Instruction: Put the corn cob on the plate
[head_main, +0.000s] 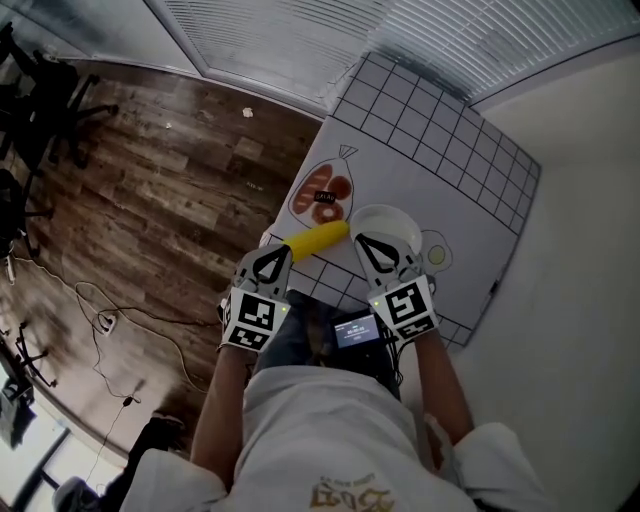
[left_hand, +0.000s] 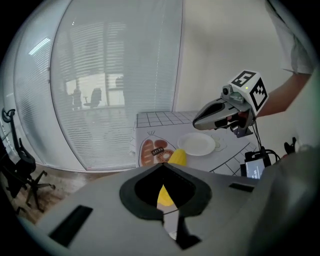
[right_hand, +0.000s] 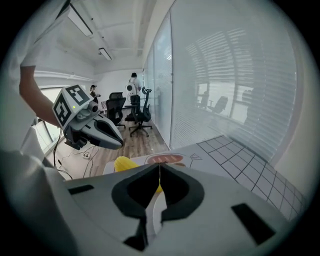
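I am holding one left gripper (head_main: 276, 256) and one right gripper (head_main: 368, 246), both fingers pressed together and empty, near one corn cob (head_main: 318, 240) and one plate (head_main: 392, 222).

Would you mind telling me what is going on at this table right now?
A person holds a gripper in each hand above a gridded white mat. The left gripper and the right gripper are both shut and hold nothing. The yellow corn cob lies on the mat beside the white plate, not yet on it. The plate is empty, and the left gripper hangs near the cob's nearer end.
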